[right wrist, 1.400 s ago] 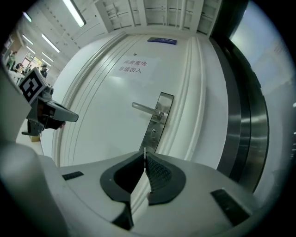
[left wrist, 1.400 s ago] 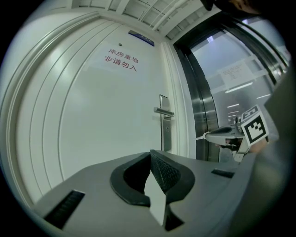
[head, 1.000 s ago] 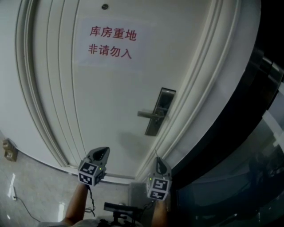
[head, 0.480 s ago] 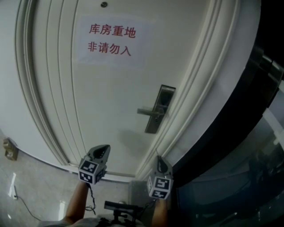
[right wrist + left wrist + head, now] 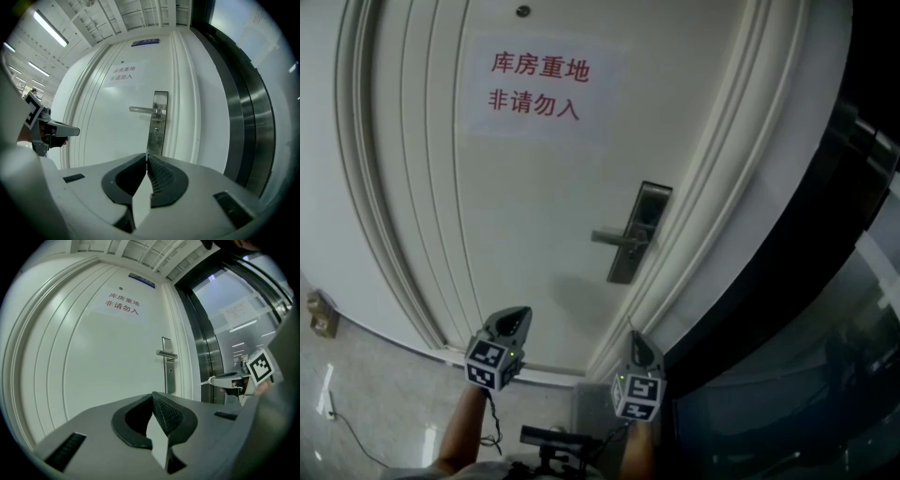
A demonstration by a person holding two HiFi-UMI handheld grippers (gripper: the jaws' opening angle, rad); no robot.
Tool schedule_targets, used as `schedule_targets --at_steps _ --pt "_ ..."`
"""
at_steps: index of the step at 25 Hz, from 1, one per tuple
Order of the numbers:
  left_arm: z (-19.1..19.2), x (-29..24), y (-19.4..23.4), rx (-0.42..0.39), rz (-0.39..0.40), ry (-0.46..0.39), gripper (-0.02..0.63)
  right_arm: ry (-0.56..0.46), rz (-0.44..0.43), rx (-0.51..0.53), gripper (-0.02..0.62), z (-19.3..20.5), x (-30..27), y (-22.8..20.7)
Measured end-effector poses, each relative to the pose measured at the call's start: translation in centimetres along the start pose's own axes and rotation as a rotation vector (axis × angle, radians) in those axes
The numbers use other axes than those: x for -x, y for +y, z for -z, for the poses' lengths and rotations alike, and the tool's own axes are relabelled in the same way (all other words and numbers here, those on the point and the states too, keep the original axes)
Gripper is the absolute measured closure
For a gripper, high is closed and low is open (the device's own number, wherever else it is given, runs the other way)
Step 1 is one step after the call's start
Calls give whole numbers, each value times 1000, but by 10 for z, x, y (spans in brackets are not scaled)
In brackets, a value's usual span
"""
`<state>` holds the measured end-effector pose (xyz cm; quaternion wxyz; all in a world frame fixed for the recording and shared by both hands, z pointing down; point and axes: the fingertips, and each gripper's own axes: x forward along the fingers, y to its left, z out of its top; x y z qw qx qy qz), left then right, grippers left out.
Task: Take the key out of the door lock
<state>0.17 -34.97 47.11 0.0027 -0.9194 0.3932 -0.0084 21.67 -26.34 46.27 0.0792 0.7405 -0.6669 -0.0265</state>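
door [image 5: 534, 206] far | lock plate [image 5: 157, 125] at its right edge, keyhole [image 5: 156, 130] under lever [image 5: 143, 110]; key too small to make out, axis likely out of door, toward near | right tongs [image 5: 146, 157] closed, empty, lock dead ahead, nearer | left tongs [image 5: 152, 397] closed, empty, lock off right

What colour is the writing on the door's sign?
Red, on the sign; clearest in head view.

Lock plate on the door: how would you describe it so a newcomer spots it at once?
Start at the white panelled door carrying a paper sign with red characters. Near its right edge, below and right of the sign, sits a tall narrow metal lock plate. It is the only metal fitting there, with a lever handle pointing left and a small keyhole under it.
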Motion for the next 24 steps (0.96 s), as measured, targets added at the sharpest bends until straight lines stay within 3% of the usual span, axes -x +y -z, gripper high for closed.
schedule_targets --at_steps 24 --pt "4 6 11 3 -13 11 597 9 -20 9 575 2 -4 13"
